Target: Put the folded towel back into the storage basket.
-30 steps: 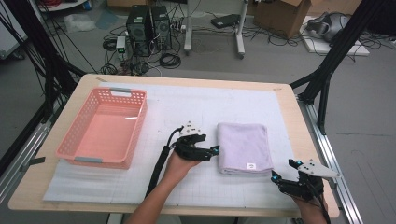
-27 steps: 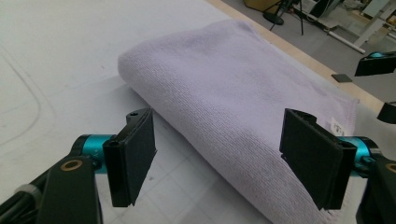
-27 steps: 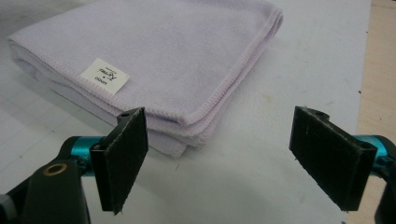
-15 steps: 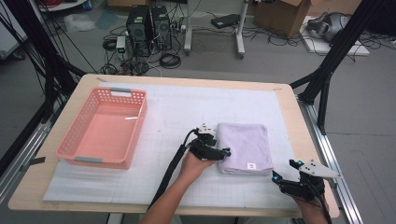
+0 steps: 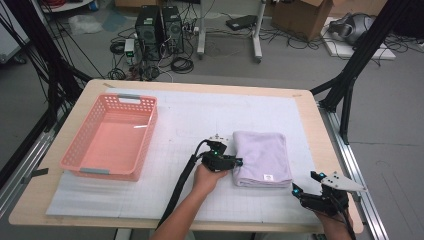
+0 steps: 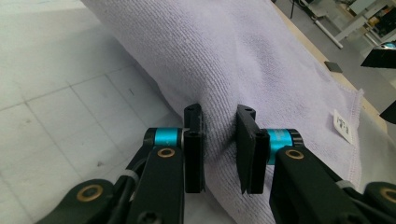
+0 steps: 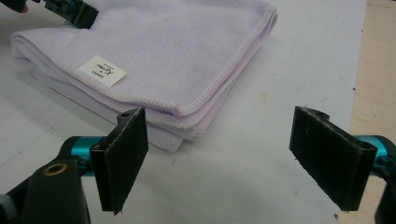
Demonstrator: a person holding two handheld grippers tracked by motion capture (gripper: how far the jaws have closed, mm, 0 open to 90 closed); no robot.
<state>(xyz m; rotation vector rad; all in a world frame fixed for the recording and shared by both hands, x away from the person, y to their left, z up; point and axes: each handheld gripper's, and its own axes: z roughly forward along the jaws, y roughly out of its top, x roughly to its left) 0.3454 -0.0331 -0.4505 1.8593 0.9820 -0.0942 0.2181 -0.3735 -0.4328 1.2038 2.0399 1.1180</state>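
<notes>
A: Report towel position.
B: The folded lilac towel (image 5: 261, 157) lies flat on the white mat (image 5: 185, 120), right of centre and toward the near edge. Its white label (image 5: 268, 177) faces up at the near end.

A: Left gripper status?
B: The left gripper (image 5: 235, 162) is at the towel's left edge. In the left gripper view, the jaws are pinched on a ridge of towel cloth (image 6: 219, 135), one pad on each side.

A: Right gripper status?
B: The right gripper (image 5: 306, 186) sits near the table's near right corner, just beyond the towel's near right corner. Its jaws stand wide apart and hold nothing.

A: Other items?
B: A pink basket (image 5: 80, 152) rests at the left of the mat, well apart from the towel.
</notes>
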